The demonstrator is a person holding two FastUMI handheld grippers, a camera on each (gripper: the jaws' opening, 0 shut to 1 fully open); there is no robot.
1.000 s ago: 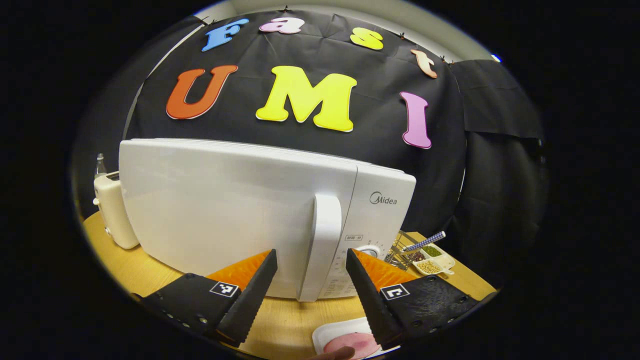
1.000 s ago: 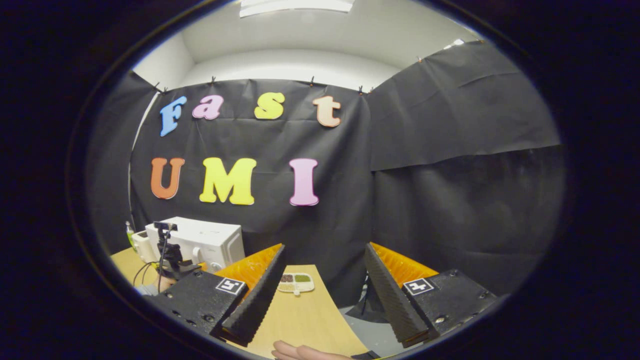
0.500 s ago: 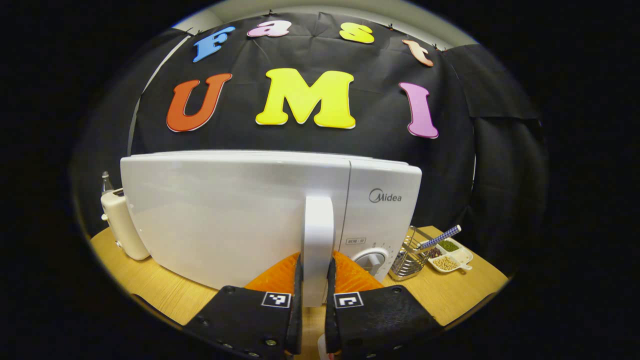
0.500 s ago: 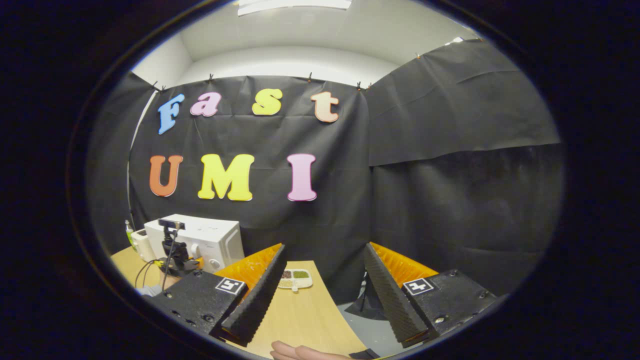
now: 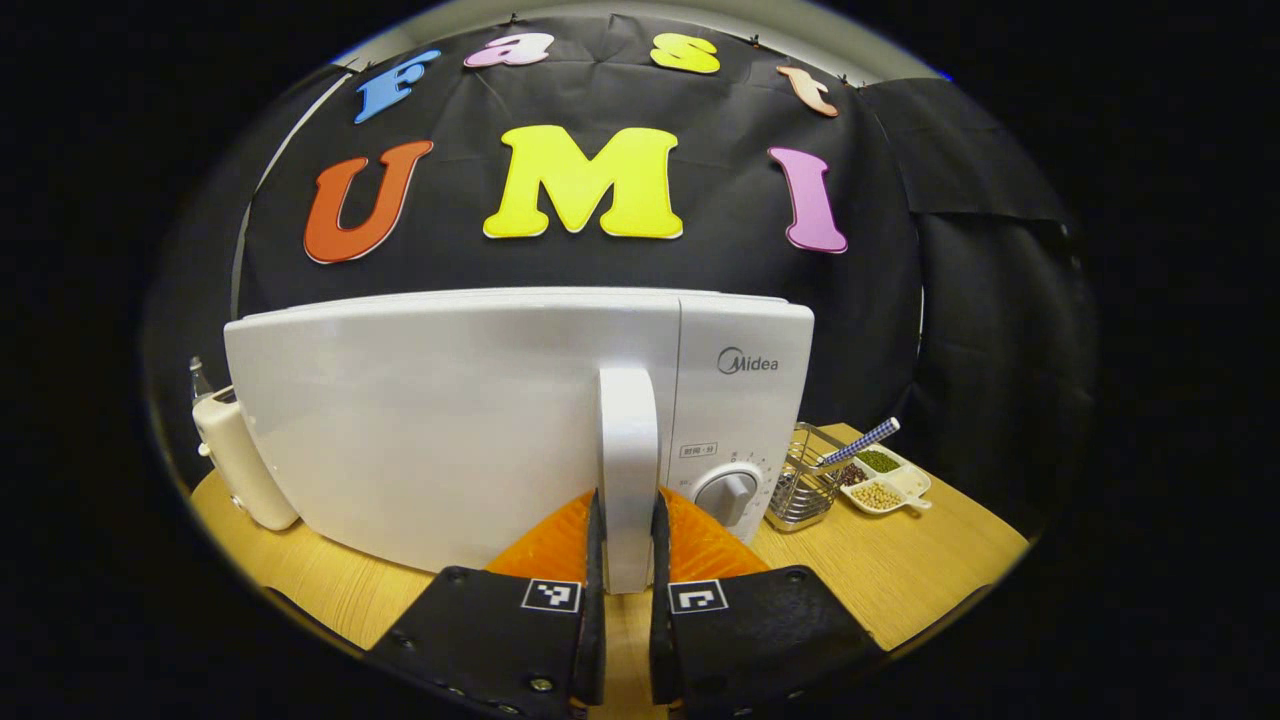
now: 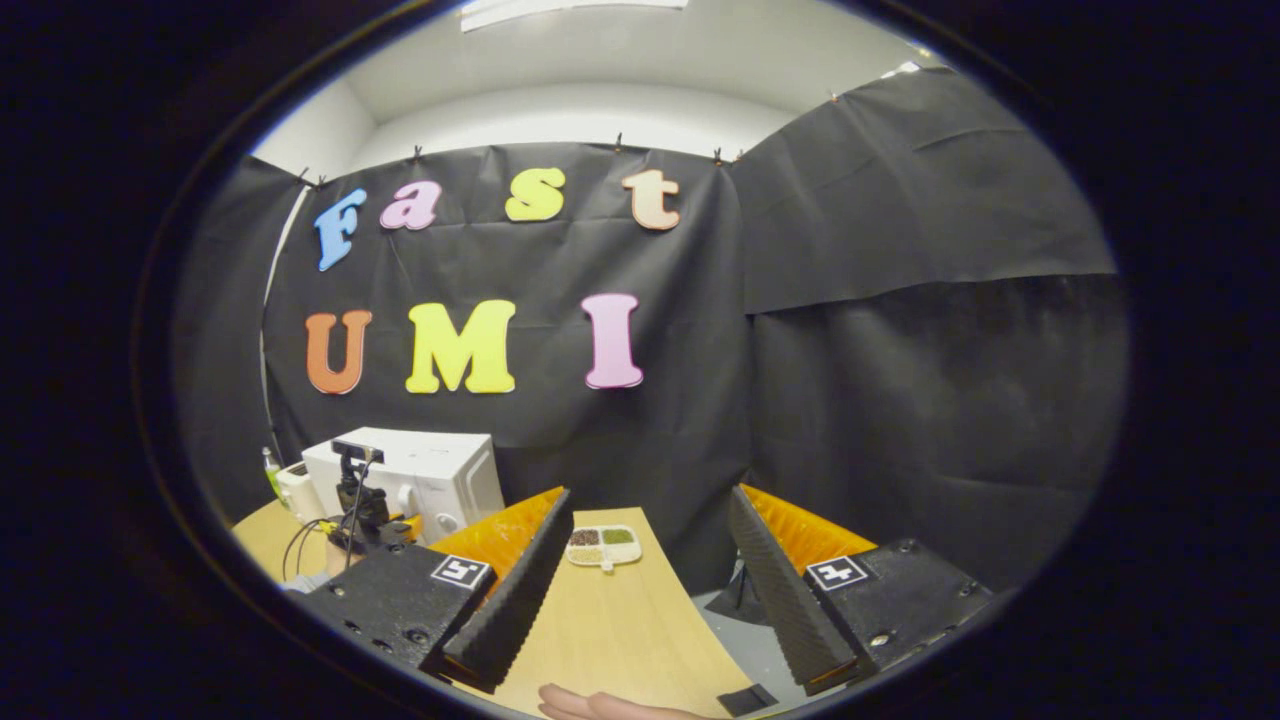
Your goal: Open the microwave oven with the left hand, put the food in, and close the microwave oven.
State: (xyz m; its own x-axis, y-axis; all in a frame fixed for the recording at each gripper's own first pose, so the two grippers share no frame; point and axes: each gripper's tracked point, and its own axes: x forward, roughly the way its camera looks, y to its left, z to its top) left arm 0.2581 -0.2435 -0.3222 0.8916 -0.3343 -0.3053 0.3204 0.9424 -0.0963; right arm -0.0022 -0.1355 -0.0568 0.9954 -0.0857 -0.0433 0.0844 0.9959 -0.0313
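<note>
Microwave oven, white and boxy, stands on a wooden table in the left gripper view, its door flush with the body. The left gripper is pinched onto the door's upright white handle, one finger pressing on each side near the handle's lower end. Just right of the handle sits a round dial on the control panel. Right of the oven stands a wire basket with a checked stick leaning out of it, and beside that a small divided dish of beans and seeds. A cream-coloured toaster stands at the oven's left side, partly hidden behind it.

In the right gripper view, the right gripper hangs with its fingers spread wide apart and nothing between them, above the table edge and well apart from the oven. Part of a hand shows at the bottom. The food cannot be made out.
</note>
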